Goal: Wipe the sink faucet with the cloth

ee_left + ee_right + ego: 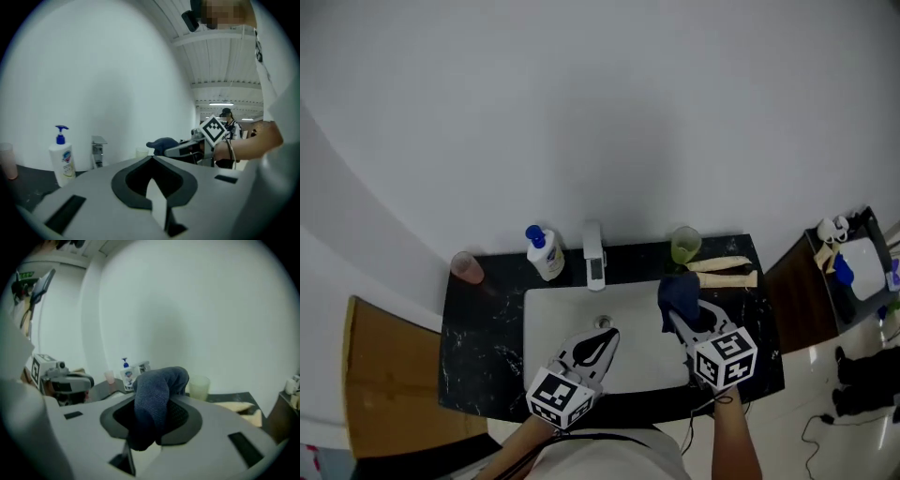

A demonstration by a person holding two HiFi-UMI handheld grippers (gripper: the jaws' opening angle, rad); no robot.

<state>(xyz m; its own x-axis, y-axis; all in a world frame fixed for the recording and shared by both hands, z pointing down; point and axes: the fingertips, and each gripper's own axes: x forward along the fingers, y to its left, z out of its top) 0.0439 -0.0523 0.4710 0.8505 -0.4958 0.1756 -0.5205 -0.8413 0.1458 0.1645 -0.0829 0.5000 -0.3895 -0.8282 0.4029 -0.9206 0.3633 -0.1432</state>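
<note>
Right gripper (673,317): fingers clamped on the cloth (680,292), which is bunched past the tips over the right edge of the sink (539,323), well right of the faucet (595,255). Left gripper (602,339): fingers closed, empty, above the basin. Cloth looks soft, light and floppy, so grip close to the wad for firm contact. Faucet is rigid, likely slick.

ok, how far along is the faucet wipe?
Done: cloth is picked up, clamped in the right gripper. In hand: it hangs over the sink's right edge, apart from the faucet. Left to do: all the wiping. The left gripper is shut, empty.
</note>
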